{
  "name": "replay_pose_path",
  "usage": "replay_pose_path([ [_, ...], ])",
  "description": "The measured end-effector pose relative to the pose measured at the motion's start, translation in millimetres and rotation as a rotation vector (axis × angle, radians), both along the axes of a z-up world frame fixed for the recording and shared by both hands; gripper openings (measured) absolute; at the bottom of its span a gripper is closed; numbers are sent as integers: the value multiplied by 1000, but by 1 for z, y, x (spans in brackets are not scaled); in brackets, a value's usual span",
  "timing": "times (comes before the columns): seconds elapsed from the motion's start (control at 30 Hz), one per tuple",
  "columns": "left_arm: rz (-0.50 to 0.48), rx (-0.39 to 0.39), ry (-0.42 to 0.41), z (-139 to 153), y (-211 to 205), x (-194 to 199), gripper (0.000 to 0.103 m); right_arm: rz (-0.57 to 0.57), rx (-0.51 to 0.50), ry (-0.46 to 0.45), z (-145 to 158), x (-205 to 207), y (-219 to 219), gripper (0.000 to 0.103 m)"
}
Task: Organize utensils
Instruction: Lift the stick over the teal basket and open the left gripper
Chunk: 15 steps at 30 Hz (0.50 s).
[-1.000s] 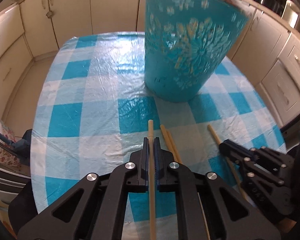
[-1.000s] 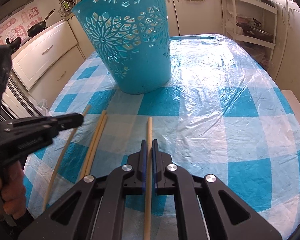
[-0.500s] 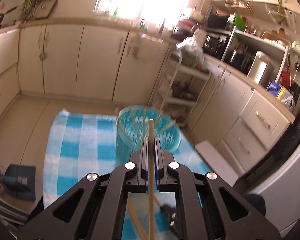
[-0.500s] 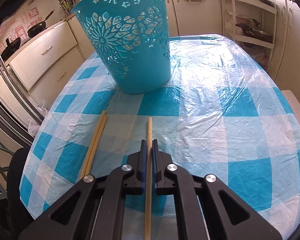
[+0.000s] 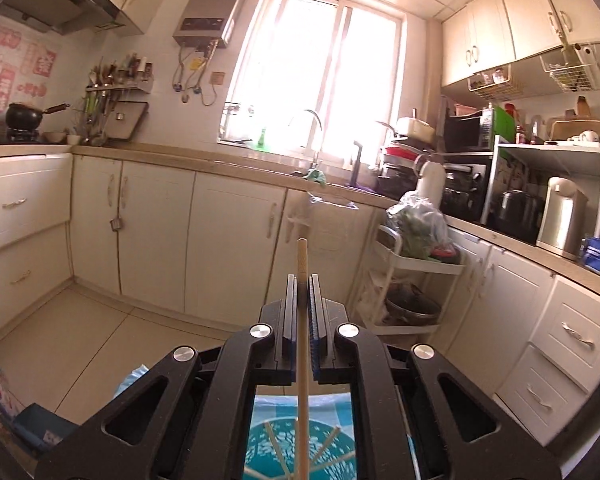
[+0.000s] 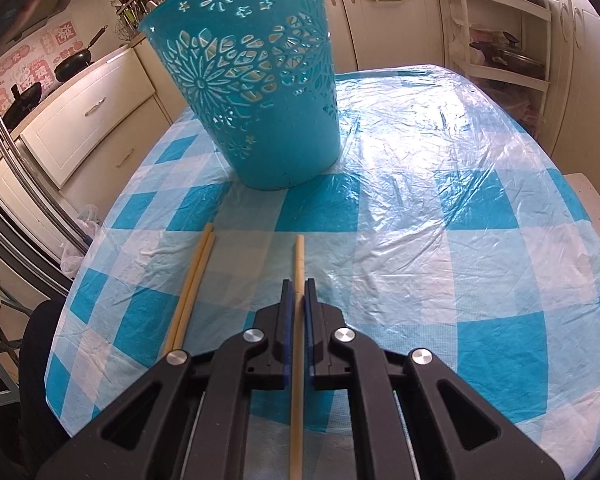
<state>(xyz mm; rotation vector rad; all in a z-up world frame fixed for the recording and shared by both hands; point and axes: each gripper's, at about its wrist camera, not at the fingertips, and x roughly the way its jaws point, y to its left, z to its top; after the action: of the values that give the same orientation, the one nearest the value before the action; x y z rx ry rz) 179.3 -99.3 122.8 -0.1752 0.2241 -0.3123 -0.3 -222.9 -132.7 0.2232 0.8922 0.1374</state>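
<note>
- The left wrist view looks out level over the kitchen: a bright window [image 5: 320, 80] at upper centre, cream cabinets [image 5: 228, 240] across the middle, a white trolley [image 5: 416, 280] to the right of centre. The other camera shows none of this.
- In that view the left claw [image 5: 302, 292] is clamped on a wooden chopstick [image 5: 302, 264], whose tip sticks up past the fingers against the cabinet doors.
- Only through the gap at the bottom centre of this frame can the turquoise basket [image 5: 300, 452] be seen from above, with several sticks leaning inside it; the black frame of the claw hides most of its rim.
- The right wrist view looks down on the worktop [image 6: 440, 200], covered in a blue-and-white check cloth under clear plastic.
- There the right claw [image 6: 299, 300] is closed on a second chopstick [image 6: 299, 260], which lies along the cloth at lower centre and points toward the basket [image 6: 252, 92] standing upright at upper centre.
- Just left of it a pair of chopsticks [image 6: 194, 280] lies side by side on the cloth, touching each other, well apart from the basket's foot.
- The basket's inside cannot be seen in this view, and the top of its rim is cut off by the frame edge.
- The lower ends of the held stick and the pair pass behind the claw's body.
</note>
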Motion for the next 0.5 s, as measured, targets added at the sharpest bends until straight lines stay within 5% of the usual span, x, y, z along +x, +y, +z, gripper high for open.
replay_pose_path([
  [0.5,52,112,125,-87,-12,21,6,0,12,0,0,0,-2,6],
])
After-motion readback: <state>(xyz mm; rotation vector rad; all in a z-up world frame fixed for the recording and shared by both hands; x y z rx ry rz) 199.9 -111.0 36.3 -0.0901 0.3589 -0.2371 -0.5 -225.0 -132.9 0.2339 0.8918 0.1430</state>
